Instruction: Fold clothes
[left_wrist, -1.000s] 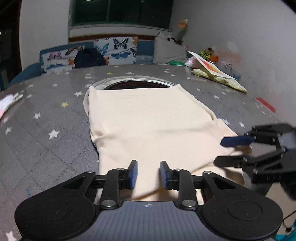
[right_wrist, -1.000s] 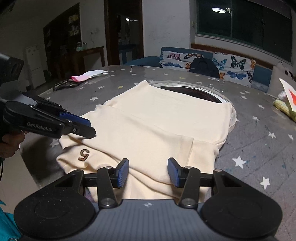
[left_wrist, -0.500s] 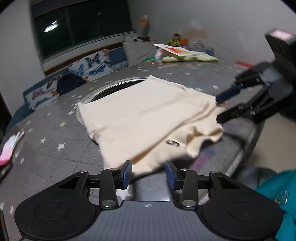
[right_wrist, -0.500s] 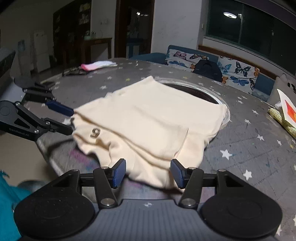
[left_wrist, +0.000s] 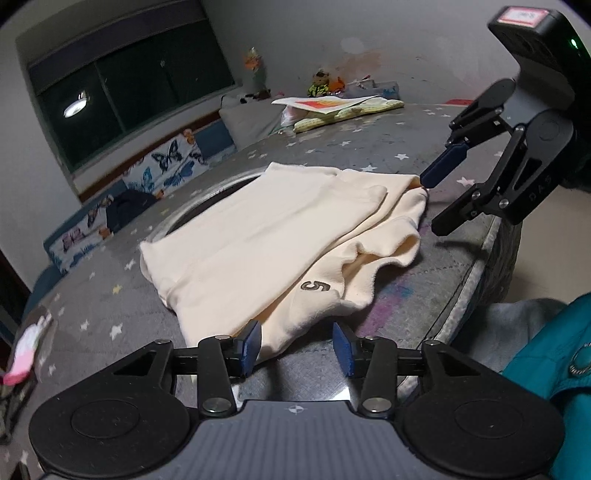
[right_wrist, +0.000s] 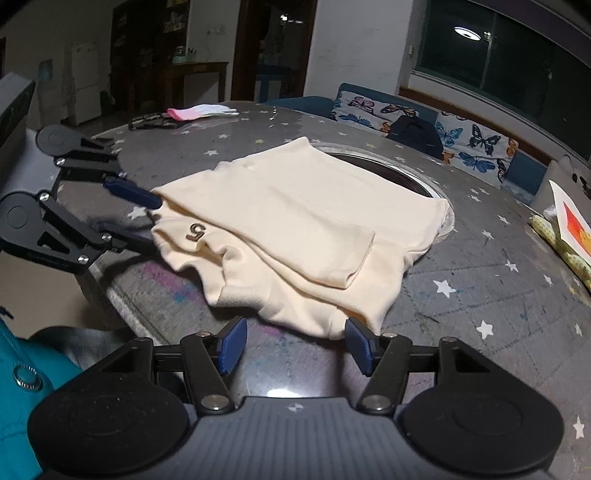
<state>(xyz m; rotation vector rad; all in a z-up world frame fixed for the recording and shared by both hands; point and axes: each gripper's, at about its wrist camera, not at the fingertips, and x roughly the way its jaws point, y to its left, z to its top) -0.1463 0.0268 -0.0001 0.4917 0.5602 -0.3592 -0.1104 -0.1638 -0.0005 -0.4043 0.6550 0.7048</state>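
A cream garment with a dark "5" mark lies folded on the grey star-print table; it also shows in the right wrist view. My left gripper is open and empty, its jaws straddling the garment's near corner at the table's front. It appears in the right wrist view at the garment's left corner. My right gripper is open and empty at the garment's other near edge. It appears in the left wrist view, one pad touching the cloth's right corner.
A round dark opening sits in the table under the garment's far end. A pink and white cloth lies at the far left. A green cushion with a paper lies at the far right. The table's front edge is close.
Both grippers have opened wider and drawn back from the garment toward the table's front edge, swinging out to its two near corners. The garment lies still with the "5" corner exposed.
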